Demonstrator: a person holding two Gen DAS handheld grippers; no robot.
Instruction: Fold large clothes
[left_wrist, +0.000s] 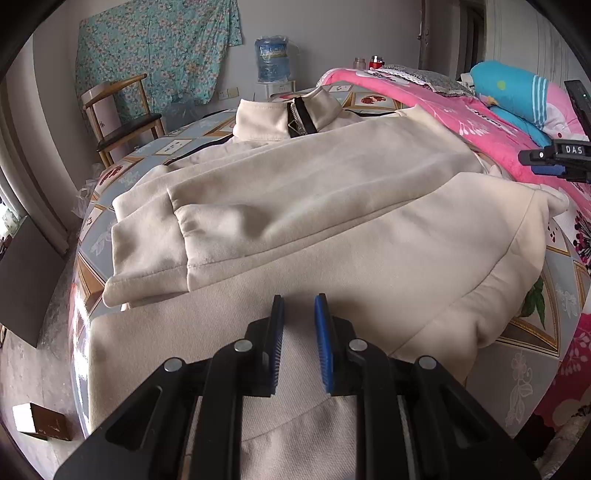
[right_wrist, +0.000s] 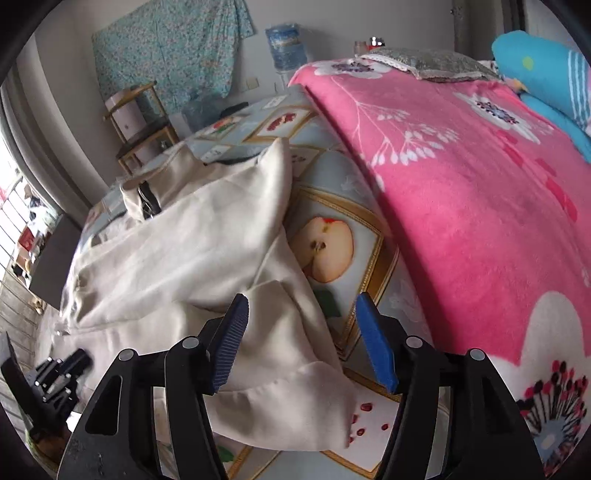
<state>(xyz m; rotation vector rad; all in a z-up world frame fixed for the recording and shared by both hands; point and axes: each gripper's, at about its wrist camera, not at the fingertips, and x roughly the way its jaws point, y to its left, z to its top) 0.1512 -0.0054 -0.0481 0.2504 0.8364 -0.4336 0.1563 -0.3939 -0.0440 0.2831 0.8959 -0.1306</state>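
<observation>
Lying flat on the fruit-print bedsheet (right_wrist: 332, 166), the cream fleece jacket (left_wrist: 314, 229) runs lengthwise away from the left tongs (left_wrist: 299, 306), zip collar (left_wrist: 291, 114) farthest, one soft sleeve (left_wrist: 221, 218) folded across. Both left tongs and right tongs (right_wrist: 301, 306) stand apart, gripping nothing.

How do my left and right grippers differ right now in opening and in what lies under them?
The left gripper has its jaws narrowly apart; the right gripper is spread much wider. The left gripper is over the middle of the cream jacket, only fabric between its fingers; the right gripper is at the jacket's edge, with jacket hem and bare fruit-print sheet between its fingers. Both have blue ribbed pads and hold nothing.
</observation>
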